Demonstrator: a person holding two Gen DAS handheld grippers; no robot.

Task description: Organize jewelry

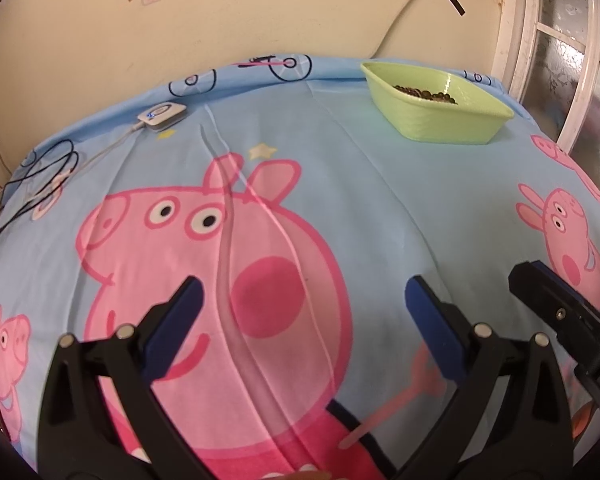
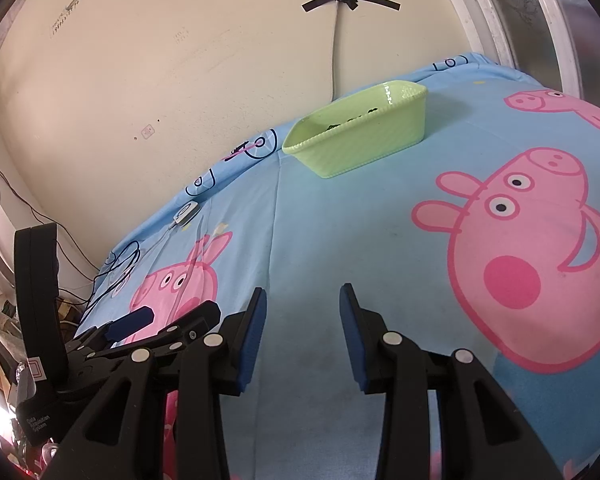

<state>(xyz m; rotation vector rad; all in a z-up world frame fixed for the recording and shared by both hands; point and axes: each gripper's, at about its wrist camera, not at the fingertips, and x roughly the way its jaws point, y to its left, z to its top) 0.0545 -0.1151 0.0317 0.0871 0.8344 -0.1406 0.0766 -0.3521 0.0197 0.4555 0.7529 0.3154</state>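
Observation:
A light green plastic basket (image 1: 440, 118) stands at the far right of the bed and holds a dark beaded piece of jewelry (image 1: 426, 93). It also shows in the right wrist view (image 2: 360, 140), where only a few dark beads (image 2: 348, 121) peek over the rim. My left gripper (image 1: 304, 300) is open and empty, low over the pink pig print, well short of the basket. My right gripper (image 2: 303, 304) is open and empty over bare blue sheet. The right gripper's body (image 1: 560, 312) shows at the right edge of the left wrist view.
The blue cartoon-pig sheet (image 1: 360, 208) covers the bed. A small white device (image 1: 162, 116) with a lit dot and a cable lies at the far left, next to black wires (image 1: 40, 176). A cream wall is behind; a window frame (image 1: 540, 52) is at right.

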